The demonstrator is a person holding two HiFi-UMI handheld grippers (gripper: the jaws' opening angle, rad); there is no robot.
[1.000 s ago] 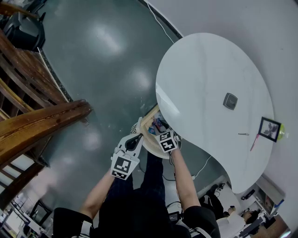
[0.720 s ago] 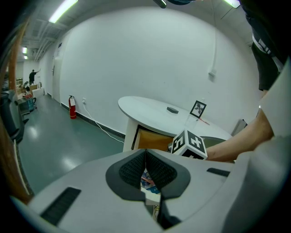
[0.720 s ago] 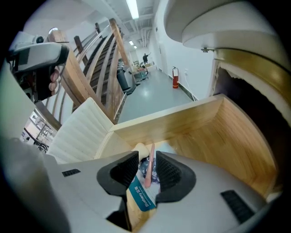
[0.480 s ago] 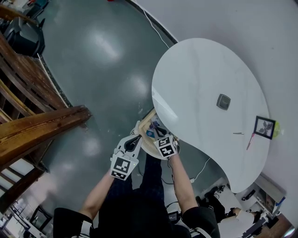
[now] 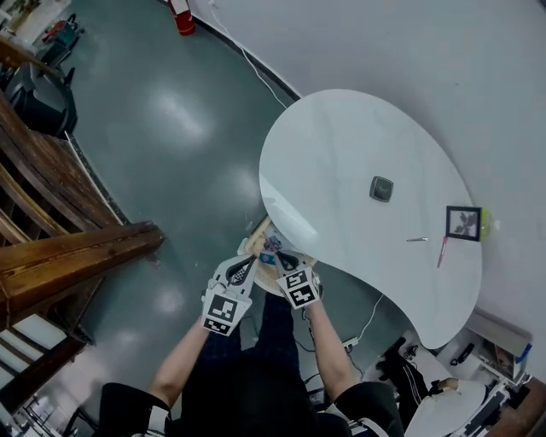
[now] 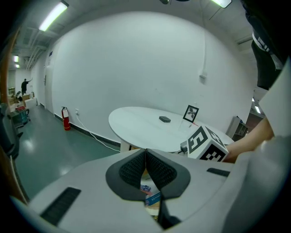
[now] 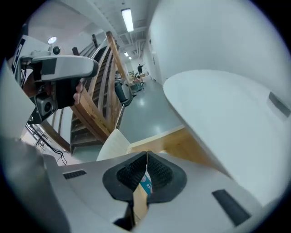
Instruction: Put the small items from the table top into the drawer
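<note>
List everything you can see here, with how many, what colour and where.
table: one, white, against the wall
dark pad: one, grey-black, mid tabletop
picture frame: one, black, table's wall side
pen: one, pink, beside the frame
small metal piece: one, silvery, beside the pen
drawer: one, pale wood, open under the table's near edge, blue-printed items inside
fire extinguisher: one, red, floor by the wall
staircase: one, brown wood, at the left
left claw: one, white, shut, by the drawer
right claw: one, white, jaws just closed on nothing, by the drawer
</note>
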